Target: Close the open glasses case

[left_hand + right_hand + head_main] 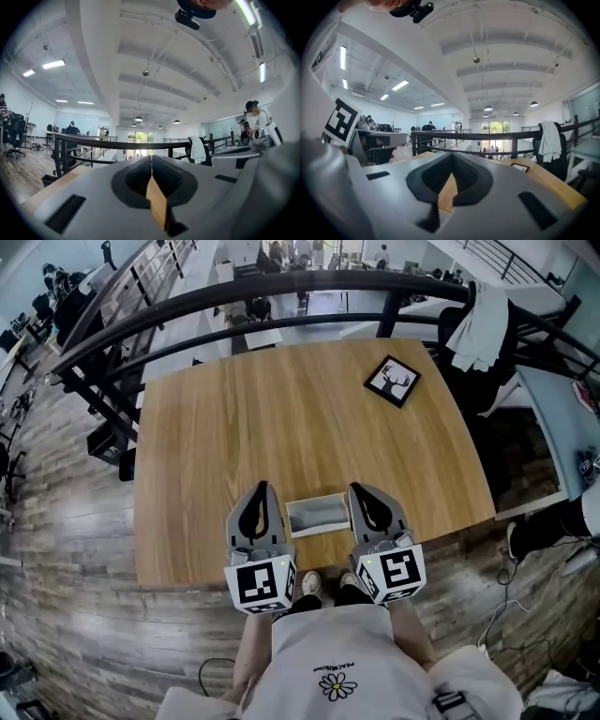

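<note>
In the head view an open glasses case (pixel 317 514), pale grey with its inside showing, lies near the front edge of the wooden table (pixel 281 418). It sits between my two grippers. The left gripper (pixel 262 486) is just left of the case and the right gripper (pixel 356 487) just right of it, both pointing away from me, level over the table. The left gripper view shows its jaws (pixel 151 157) meeting with nothing between them. Those of the right gripper (pixel 452 154) are likewise closed and empty in its own view. The case is hidden in both gripper views.
A black-framed deer picture (pixel 392 381) lies at the table's far right. A black railing (pixel 281 292) curves behind the table. A chair draped with a white garment (pixel 478 324) stands at the far right corner. Desks and people fill the room beyond.
</note>
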`<state>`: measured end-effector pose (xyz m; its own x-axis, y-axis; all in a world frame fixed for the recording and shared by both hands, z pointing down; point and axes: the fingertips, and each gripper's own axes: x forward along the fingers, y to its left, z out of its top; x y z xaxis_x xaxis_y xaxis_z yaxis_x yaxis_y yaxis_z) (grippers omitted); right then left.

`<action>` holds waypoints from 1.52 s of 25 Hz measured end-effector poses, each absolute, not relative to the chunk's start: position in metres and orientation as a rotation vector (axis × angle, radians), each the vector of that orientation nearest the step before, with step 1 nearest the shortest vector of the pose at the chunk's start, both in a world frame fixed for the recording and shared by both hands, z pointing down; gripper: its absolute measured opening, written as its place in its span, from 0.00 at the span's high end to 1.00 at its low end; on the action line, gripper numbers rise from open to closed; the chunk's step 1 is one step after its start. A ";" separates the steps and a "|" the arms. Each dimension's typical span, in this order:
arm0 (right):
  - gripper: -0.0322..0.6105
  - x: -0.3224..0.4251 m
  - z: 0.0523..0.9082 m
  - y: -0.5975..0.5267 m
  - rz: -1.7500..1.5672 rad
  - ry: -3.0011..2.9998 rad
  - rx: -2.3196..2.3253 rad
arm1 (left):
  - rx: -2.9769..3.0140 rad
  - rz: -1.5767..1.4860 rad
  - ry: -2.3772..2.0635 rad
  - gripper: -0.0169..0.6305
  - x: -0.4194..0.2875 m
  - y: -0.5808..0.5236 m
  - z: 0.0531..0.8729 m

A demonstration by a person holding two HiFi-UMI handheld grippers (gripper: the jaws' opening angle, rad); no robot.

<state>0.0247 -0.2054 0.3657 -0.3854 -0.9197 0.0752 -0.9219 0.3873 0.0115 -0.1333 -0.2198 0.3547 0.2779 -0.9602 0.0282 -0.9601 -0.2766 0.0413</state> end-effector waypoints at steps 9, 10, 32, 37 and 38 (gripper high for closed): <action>0.94 0.030 0.366 -0.214 0.042 -2.612 1.644 | 2.401 0.011 -1.944 0.95 -0.132 -0.211 0.357; 0.94 0.031 0.366 -0.214 0.047 -2.618 1.639 | 2.395 0.013 -1.944 0.95 -0.131 -0.211 0.358; 0.94 0.084 0.379 -0.211 0.111 -2.549 1.669 | 2.294 0.335 -1.491 0.56 -0.065 -0.238 0.515; 0.94 0.099 0.384 -0.209 0.119 -2.494 1.702 | 2.250 0.383 -1.438 0.56 -0.059 -0.244 0.543; 0.94 0.101 0.385 -0.208 0.119 -2.486 1.706 | 2.240 0.390 -1.428 0.56 -0.058 -0.244 0.549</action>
<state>0.1006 -0.2082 0.3847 -0.3554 -0.9232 0.1464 -0.9329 0.3601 0.0054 -0.0584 -0.2443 0.5488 0.4233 -0.7780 0.4643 -0.9060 -0.3607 0.2215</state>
